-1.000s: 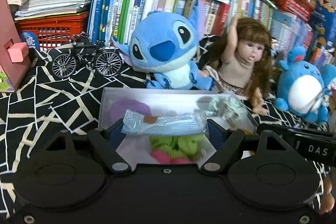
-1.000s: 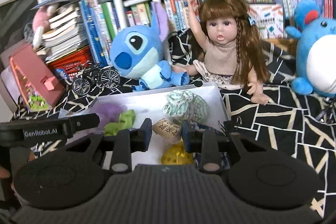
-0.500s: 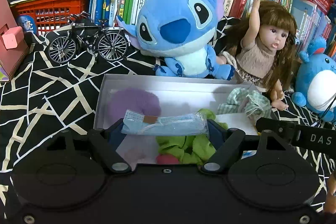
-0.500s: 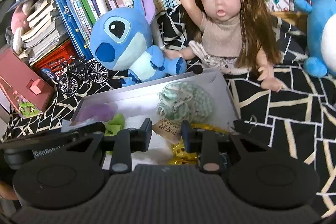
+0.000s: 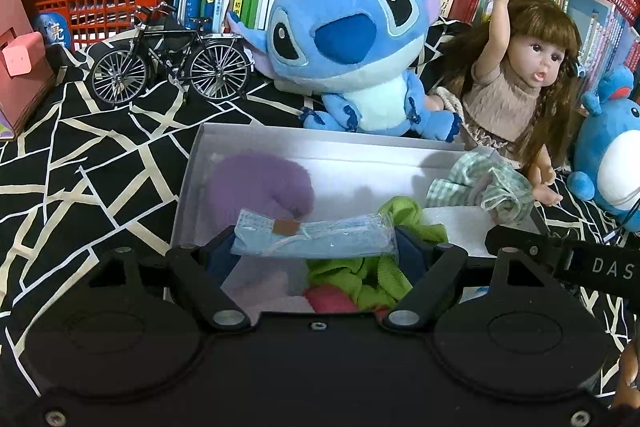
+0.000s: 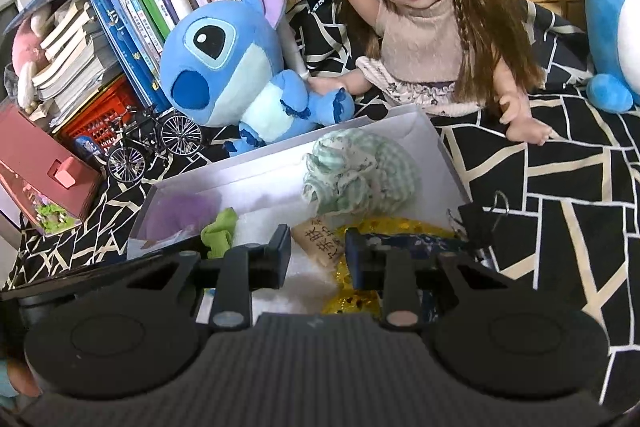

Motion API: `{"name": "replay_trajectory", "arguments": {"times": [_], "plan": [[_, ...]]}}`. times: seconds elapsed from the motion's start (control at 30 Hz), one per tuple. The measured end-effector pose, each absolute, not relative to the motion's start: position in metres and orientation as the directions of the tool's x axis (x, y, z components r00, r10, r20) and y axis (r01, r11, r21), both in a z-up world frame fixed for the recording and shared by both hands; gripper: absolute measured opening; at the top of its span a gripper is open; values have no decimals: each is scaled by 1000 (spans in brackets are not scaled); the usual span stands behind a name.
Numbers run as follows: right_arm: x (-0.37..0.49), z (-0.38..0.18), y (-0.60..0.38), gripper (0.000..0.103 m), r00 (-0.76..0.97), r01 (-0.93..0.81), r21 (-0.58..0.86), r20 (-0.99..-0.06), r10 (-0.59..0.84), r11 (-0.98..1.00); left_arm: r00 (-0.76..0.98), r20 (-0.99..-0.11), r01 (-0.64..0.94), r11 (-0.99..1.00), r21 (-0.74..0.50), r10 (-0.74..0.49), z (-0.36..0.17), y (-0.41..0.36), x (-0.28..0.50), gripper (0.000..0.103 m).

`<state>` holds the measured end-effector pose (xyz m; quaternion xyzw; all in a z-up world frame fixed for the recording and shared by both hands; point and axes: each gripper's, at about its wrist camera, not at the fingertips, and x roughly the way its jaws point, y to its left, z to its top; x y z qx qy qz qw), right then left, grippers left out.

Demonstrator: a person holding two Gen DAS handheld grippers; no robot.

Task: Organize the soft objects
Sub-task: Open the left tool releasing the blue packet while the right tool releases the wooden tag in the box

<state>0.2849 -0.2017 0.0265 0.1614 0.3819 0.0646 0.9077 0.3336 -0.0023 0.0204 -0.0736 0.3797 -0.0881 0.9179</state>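
Left tongs [image 5: 316, 239] are spread wide and clamped end to end on a clear packet with a blue mask [image 5: 314, 237] inside, held crosswise above the near half of the white box [image 5: 320, 143]. Right tongs [image 6: 318, 255] are narrowed down on a small tan sachet with printed characters [image 6: 320, 241], hanging over the box's near right part. Inside the box: purple fluffy piece [image 5: 260, 187] far left, lime green cloth [image 5: 376, 267] mid-front, something pink [image 5: 328, 301] at the near edge, green-checked fabric bundle [image 6: 356, 175] at the far right, gold sequin item [image 6: 360, 301] below the right tongs. A black binder clip [image 6: 480, 223] sits at the box's right rim. Box rests on a black-and-white patterned cloth [image 5: 80, 167]; blue plush [image 5: 352, 47] and doll [image 5: 516, 87] sit just behind it, model bicycle [image 5: 172, 67] off to the left.
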Motion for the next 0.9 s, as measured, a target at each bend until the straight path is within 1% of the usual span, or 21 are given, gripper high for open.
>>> {"name": "replay_trajectory", "arguments": {"times": [0.57,0.63,0.7,0.8,0.9], "plan": [[284,29,-200,37,703,5,350,-667,246,937,686,-695,86,973,-214,-214,14,1,335,80],[283,29,-200,41,704,1,350,-666,248,937,688,-694,86,974,-210,-211,14,1,335,81],[282,30,-200,50,706,-3,350,-662,250,937,690,-694,84,975,-207,-206,15,0,334,81],[281,30,-199,55,708,-8,350,-660,252,937,690,-695,81,975,-205,-203,15,0,333,83],[280,32,-198,56,710,-15,348,-656,255,937,688,-697,76,975,-207,-202,16,1,333,84]]}}
